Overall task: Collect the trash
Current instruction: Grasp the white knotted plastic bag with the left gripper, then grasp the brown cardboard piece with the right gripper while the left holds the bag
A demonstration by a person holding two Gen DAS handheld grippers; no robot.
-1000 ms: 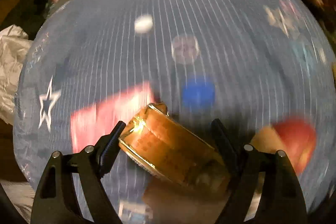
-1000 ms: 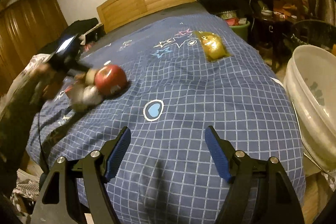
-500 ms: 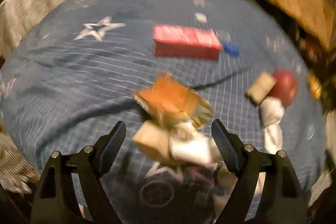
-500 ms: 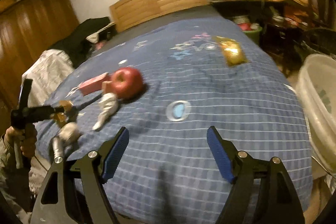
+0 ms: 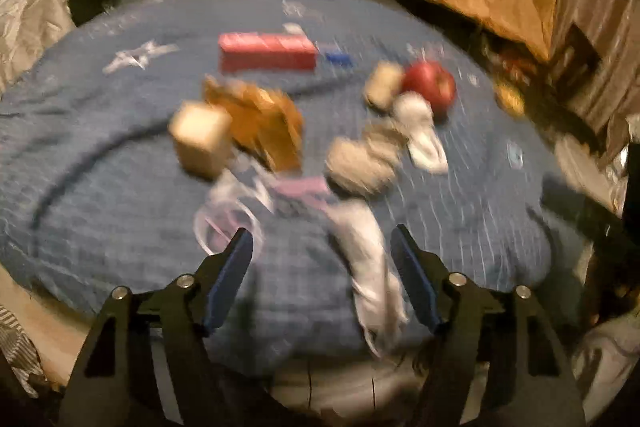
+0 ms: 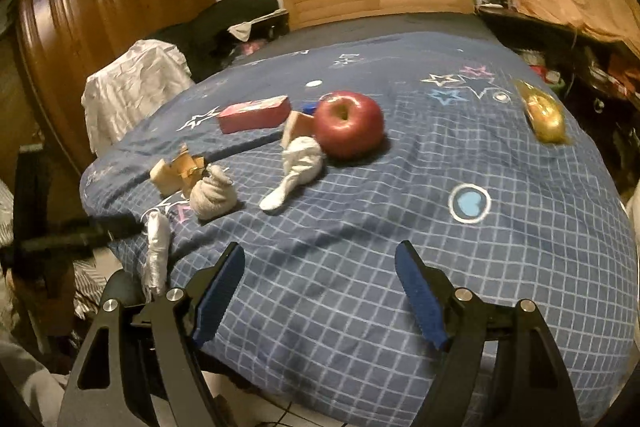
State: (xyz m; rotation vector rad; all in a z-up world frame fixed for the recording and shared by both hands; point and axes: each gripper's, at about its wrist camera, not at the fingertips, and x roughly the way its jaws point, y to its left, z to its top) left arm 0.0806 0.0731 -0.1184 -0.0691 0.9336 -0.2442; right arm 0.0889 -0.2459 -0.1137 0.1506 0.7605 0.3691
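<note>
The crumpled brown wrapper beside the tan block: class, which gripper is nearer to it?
Left. The left gripper hangs open at the bed's near edge, facing the crumpled brown wrapper. The right gripper is open further along that edge, with the wrapper off to its left.

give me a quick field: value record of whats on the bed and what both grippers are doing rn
surface: blue checked bedspread
fruit: red apple, upright
box: pink box, lying flat behind the apple
wrappers: crumpled orange wrapper; gold packet far right
cloth: balled white socks
left gripper: open, empty
right gripper: open, empty, above bedspread
</note>
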